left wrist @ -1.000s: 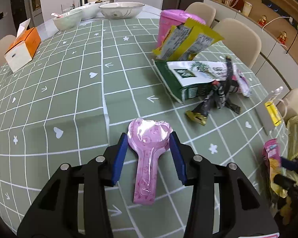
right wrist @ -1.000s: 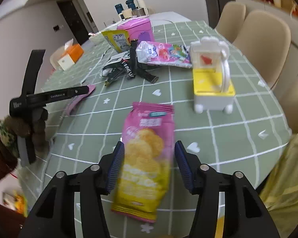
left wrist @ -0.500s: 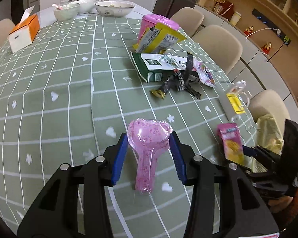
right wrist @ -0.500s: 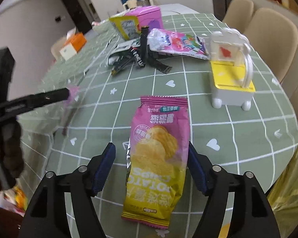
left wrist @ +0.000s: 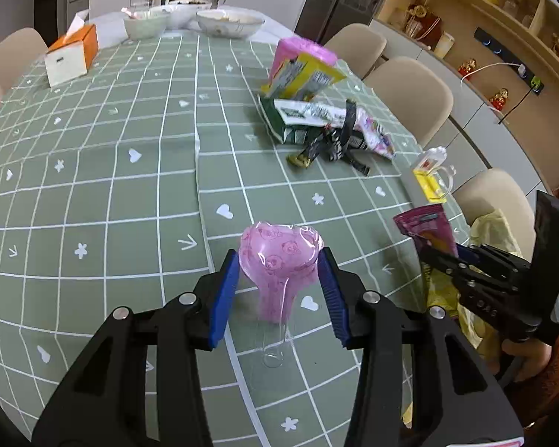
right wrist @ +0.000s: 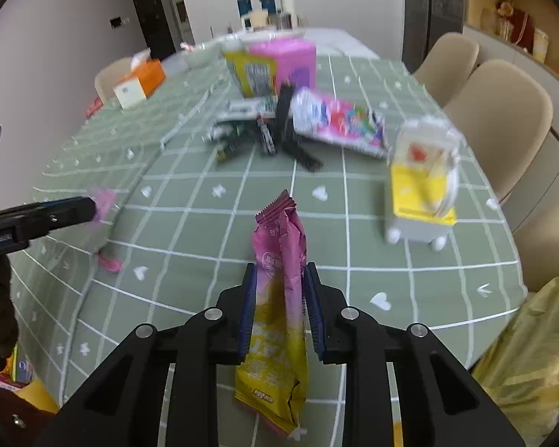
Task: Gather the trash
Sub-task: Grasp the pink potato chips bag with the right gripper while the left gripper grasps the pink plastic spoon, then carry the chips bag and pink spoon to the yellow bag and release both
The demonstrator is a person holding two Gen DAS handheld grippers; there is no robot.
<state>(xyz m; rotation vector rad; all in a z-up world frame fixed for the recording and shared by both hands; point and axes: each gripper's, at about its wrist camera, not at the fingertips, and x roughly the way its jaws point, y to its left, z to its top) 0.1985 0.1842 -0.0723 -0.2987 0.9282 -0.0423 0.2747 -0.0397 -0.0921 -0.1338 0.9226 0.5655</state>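
Observation:
My left gripper [left wrist: 278,259] is shut on a pink heart-shaped plastic wrapper [left wrist: 275,249] and holds it above the green checked tablecloth [left wrist: 130,193]. In the right wrist view this gripper [right wrist: 89,206] shows at the left edge with the wrapper [right wrist: 105,201] at its tip. My right gripper [right wrist: 280,272] is closing its jaws on a pink and yellow potato chips bag [right wrist: 279,246]. The bag is squeezed narrow between the blue pads [right wrist: 250,298] and stands up off the cloth. The left wrist view shows the same bag [left wrist: 425,223] at the right.
A heap of wrappers [left wrist: 328,126] lies mid-table before a pink box [left wrist: 298,56]. A yellow and white plastic holder [right wrist: 421,193] stands near the right edge. A tissue box [left wrist: 69,56] and bowls [left wrist: 227,22] sit at the far end. Chairs [right wrist: 503,119] line the right side, beside a yellow bag [right wrist: 533,354].
The right jaws spread wide around the flat chips bag, then closed on it; the bag now stands crumpled and raised. The left gripper carried the pink wrapper up and back from the table.

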